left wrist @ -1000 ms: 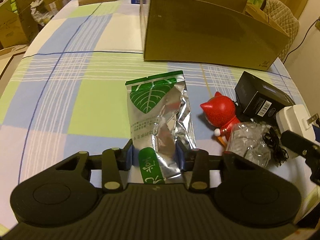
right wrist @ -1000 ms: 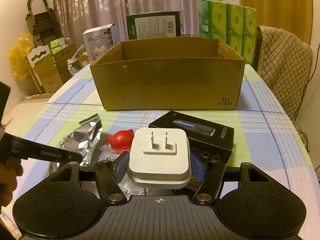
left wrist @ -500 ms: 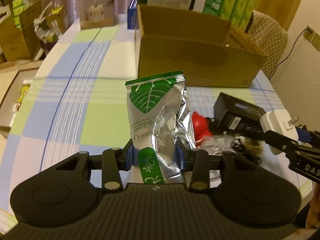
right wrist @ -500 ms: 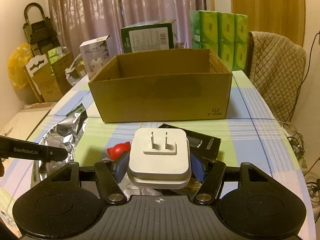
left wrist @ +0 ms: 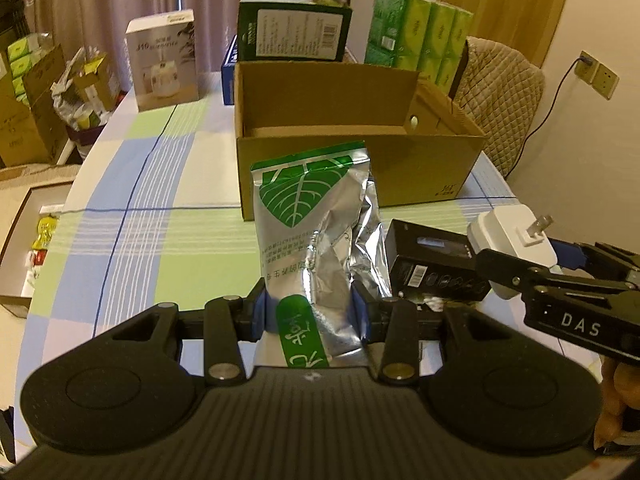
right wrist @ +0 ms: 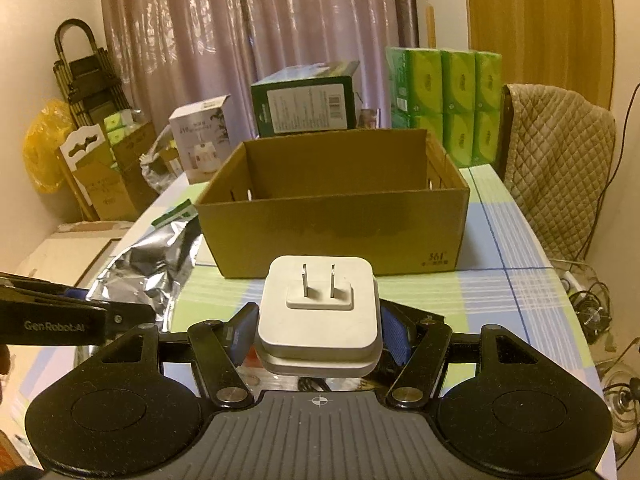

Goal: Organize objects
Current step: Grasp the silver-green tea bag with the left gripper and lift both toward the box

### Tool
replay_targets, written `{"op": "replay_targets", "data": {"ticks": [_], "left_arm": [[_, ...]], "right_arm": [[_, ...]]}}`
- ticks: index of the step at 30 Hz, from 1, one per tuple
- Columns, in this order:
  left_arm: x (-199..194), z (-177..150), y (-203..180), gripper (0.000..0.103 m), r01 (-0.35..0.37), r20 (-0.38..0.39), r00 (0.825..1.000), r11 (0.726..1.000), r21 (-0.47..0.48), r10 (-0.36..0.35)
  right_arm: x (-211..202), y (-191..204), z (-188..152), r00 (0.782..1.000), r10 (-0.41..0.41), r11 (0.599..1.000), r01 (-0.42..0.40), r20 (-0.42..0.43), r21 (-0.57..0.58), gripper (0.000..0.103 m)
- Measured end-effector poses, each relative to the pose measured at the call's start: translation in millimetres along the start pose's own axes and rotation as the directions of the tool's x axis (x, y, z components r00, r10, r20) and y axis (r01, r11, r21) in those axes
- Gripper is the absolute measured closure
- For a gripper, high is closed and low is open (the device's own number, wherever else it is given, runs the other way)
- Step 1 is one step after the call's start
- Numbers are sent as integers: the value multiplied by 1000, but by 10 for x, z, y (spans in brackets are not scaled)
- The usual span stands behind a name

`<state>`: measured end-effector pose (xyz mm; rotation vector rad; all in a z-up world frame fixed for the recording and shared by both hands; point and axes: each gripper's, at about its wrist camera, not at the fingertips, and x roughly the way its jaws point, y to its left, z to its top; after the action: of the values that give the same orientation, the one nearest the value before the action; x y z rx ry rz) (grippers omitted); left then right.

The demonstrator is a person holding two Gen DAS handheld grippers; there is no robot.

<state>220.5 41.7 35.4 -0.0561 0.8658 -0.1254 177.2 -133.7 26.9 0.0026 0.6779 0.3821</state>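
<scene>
Foil pouch rides up in the left gripper, pinched at its bottom end — light, crinkly, floppy. Right gripper clamps the rigid white charger; cardboard box at twelve o'clock.

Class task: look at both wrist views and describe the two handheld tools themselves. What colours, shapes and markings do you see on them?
Both are matt black. The left tool and right tool each have a ribbed central body, two rounded lobes with circular recesses, linkage arms with silver pivot pins, and blue finger pads. Seen side-on from the other camera, the left one's arm reads "Gen.Robot.AI" in white; the right one's reads "DAS".
</scene>
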Motion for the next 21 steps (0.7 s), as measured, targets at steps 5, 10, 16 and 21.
{"op": "replay_targets", "data": {"ticks": [5,10,16,21], "left_arm": [[-66,61,-61,67,1,12,1000,1000,21,-1],[-104,105,-106,67,3,18,1000,999,35,-4],[-81,159,-156,67,7,19,1000,999,44,-8],[-40,215,-187,67,11,21,1000,999,52,-12]], "right_arm": [[-63,-12,91,1000,-13,1000,13,20,-3,41],[-40,-116,154,999,-29,1000,28,22,11,41],[-5,-170,241,999,-33,999,33,32,9,41],[46,-233,278,999,-37,999,36,29,22,41]]}}
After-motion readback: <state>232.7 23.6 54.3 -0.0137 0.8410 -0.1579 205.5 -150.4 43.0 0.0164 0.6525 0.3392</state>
